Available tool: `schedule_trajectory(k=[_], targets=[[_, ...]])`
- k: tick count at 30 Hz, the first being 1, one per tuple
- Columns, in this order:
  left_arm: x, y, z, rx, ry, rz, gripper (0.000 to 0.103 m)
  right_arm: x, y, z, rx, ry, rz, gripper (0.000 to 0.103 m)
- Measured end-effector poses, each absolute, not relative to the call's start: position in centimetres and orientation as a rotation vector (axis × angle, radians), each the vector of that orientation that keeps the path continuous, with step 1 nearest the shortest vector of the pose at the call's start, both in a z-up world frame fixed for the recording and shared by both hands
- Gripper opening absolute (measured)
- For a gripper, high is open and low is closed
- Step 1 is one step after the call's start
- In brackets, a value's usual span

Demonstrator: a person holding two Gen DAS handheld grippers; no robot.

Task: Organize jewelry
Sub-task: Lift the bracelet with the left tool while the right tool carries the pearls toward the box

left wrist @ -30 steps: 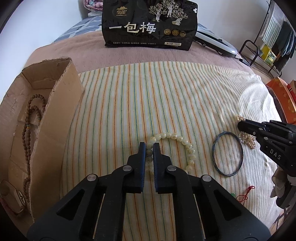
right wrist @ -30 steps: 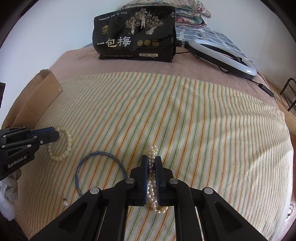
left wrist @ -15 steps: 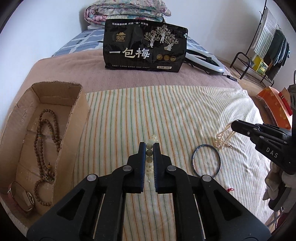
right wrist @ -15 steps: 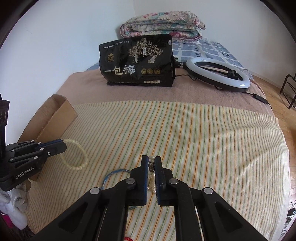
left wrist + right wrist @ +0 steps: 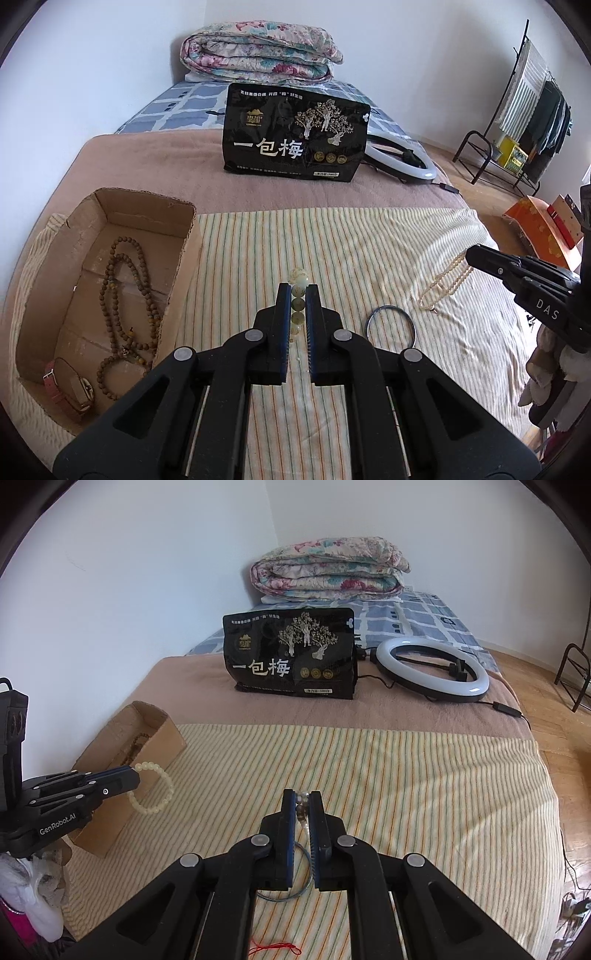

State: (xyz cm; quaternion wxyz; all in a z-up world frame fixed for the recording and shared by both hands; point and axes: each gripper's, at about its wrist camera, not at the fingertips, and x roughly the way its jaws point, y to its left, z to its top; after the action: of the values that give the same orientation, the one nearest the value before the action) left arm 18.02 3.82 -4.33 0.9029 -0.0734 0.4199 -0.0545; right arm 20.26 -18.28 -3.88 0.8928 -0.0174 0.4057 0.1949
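Note:
My left gripper [image 5: 298,290] is shut on a pale bead bracelet [image 5: 298,293] and holds it in the air above the striped cloth; the bracelet hangs from it in the right wrist view [image 5: 155,790]. My right gripper [image 5: 303,797] is shut on a pearl necklace [image 5: 302,806], which dangles from its tips in the left wrist view [image 5: 443,282]. A cardboard box [image 5: 110,206] at the left holds brown bead strands [image 5: 125,280] and a pink-strap watch [image 5: 70,387]. A dark blue bangle [image 5: 390,325] lies on the cloth between the grippers.
A black snack bag [image 5: 295,138] stands at the back of the bed with a white ring light [image 5: 430,670] beside it. A folded floral quilt [image 5: 258,53] lies behind. A red thread [image 5: 275,948] lies on the cloth near the front. A clothes rack [image 5: 517,122] stands at far right.
Both grippers have risen from the cloth, the left lifting the pale bead bracelet and the right lifting the pearl necklace. The bangle stays on the cloth.

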Motion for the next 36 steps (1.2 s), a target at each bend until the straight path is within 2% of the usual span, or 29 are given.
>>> schedule_trajectory(k=[18,36], targets=[[15.4,8.7,-0.6,-0.225,0.788,-0.074,0.005,16.6,-14.7,1.6,-0.024,0.733,0.493,0.004],[14.4,17.1,-1.3,-0.269,0.776,0.055,0.005,14.6,-6.0,2.9,-0.044,0.706,0.649,0.004]])
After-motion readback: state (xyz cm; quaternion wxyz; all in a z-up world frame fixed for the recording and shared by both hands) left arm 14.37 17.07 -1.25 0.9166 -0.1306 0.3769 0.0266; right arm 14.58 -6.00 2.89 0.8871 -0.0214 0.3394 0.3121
